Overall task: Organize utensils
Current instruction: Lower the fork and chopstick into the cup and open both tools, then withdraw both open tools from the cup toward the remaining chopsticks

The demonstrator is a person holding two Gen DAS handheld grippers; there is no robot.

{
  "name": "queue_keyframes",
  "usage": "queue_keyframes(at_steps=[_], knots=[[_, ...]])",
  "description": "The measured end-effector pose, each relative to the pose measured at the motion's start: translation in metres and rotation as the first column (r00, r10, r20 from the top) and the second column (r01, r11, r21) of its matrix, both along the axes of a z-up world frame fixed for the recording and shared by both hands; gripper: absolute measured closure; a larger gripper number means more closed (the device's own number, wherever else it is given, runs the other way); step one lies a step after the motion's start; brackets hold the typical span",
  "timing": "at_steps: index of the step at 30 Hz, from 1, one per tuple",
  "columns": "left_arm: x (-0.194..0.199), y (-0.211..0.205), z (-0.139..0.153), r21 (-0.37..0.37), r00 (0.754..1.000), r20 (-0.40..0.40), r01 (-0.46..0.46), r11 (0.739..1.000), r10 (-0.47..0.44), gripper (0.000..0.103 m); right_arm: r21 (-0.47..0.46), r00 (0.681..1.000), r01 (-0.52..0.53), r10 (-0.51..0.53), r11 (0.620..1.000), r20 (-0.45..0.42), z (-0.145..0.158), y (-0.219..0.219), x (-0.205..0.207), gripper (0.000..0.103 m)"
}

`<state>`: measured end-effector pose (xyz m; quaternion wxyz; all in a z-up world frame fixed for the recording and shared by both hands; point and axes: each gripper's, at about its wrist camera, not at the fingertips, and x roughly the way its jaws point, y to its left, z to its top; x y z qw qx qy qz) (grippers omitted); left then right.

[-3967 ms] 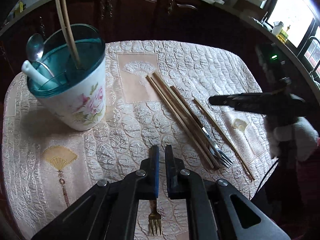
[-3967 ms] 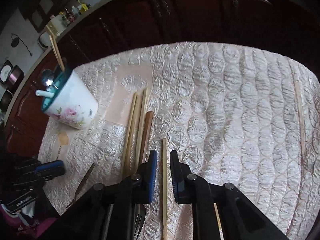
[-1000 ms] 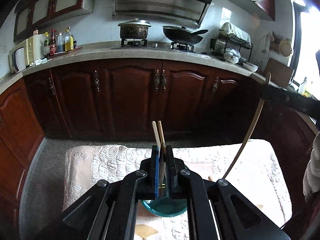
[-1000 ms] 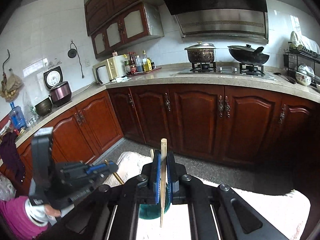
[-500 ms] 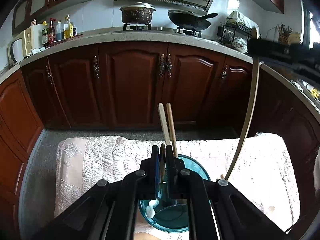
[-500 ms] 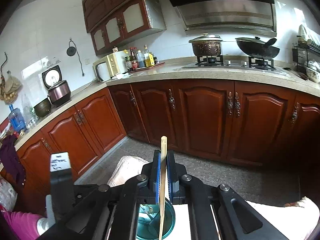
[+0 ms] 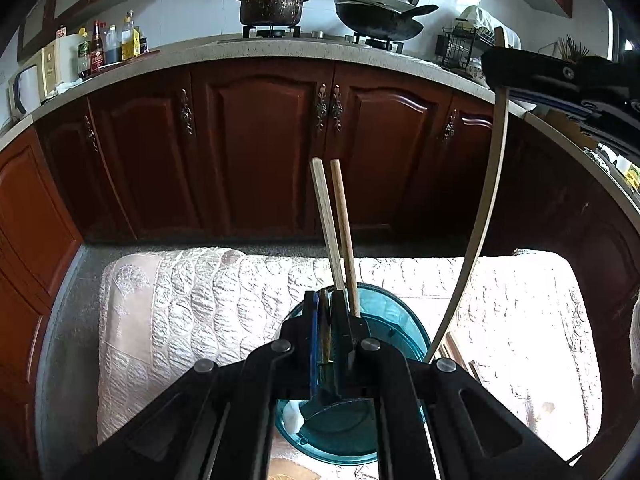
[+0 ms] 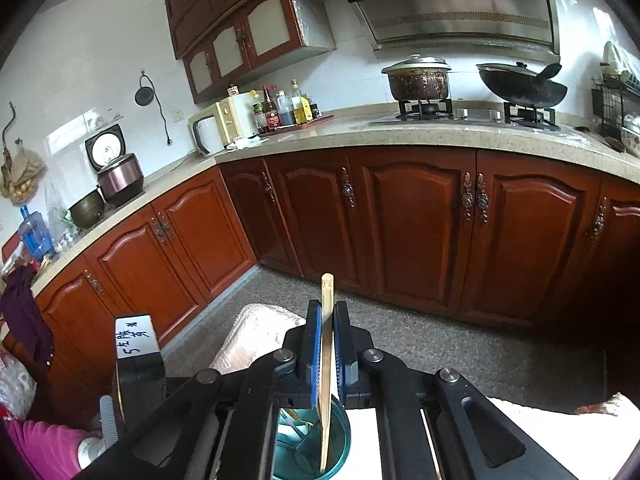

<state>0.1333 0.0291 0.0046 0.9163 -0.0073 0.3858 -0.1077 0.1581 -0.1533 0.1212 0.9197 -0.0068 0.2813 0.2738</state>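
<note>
A holder cup with a teal rim [image 7: 400, 320] stands on the quilted cream tablecloth [image 7: 200, 300], with two chopsticks [image 7: 334, 232] upright in it. My left gripper [image 7: 325, 300] hovers right over the cup's mouth, shut on the thin golden handle of a small fork [image 7: 325, 336]. At the upper right, my right gripper [image 7: 496, 68] holds a long pale chopstick [image 7: 486, 200] whose lower end reaches the cup's right rim. In the right wrist view my right gripper [image 8: 327, 312] is shut on this chopstick [image 8: 326, 364], its lower end inside the cup [image 8: 340, 448].
A white spoon [image 7: 292, 412] lies in the cup. More loose sticks [image 7: 456, 344] lie on the cloth to the right of the cup. Dark wooden cabinets [image 7: 260, 152] stand behind the table. The left gripper's body [image 8: 138, 360] and a pink sleeve [image 8: 40, 448] are at the lower left.
Both grippers have come down towards the cup, which now fills more of the left wrist view. The right gripper's chopstick has swung more upright, its lower end now at the cup.
</note>
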Motion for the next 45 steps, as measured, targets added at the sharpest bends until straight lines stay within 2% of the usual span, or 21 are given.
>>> queue_keyframes(at_steps=[11,17,25,27,29,32,45], knots=[[-0.002,-0.006,-0.017,0.001,0.999,-0.032,0.004,1.000,-0.004,0.097,-0.033,0.988,0.001,-0.006,0.999,-0.154,-0.074,0.004,0.019,0.095],[-0.002,-0.004,-0.019,0.001,0.999,-0.040,-0.005,1.000,0.005,0.097,0.025,0.983,0.020,-0.015,0.999,-0.181,-0.085,-0.005,0.027,0.092],[-0.003,-0.004,-0.021,-0.011,0.999,-0.051,-0.009,1.000,0.008,0.096,0.012,0.977,0.030,-0.026,0.999,-0.210,-0.097,-0.008,0.026,0.088],[-0.004,-0.003,-0.021,-0.010,0.999,-0.054,-0.008,1.000,0.007,0.092,0.014,0.975,0.031,-0.027,0.999,-0.219,-0.098,-0.010,0.024,0.087],[-0.007,-0.003,-0.021,-0.012,0.999,-0.054,-0.009,1.000,0.009,0.073,0.014,0.975,0.034,-0.030,0.999,-0.221,-0.098,-0.013,0.021,0.085],[-0.013,-0.001,-0.017,-0.023,0.999,-0.046,-0.006,1.000,0.005,0.059,0.018,0.974,0.039,-0.034,0.999,-0.226,-0.099,-0.018,0.014,0.082],[-0.052,0.001,0.015,-0.018,1.000,0.021,-0.006,1.000,0.006,0.051,0.030,0.969,0.096,-0.087,0.995,-0.231,-0.096,-0.060,-0.044,0.075]])
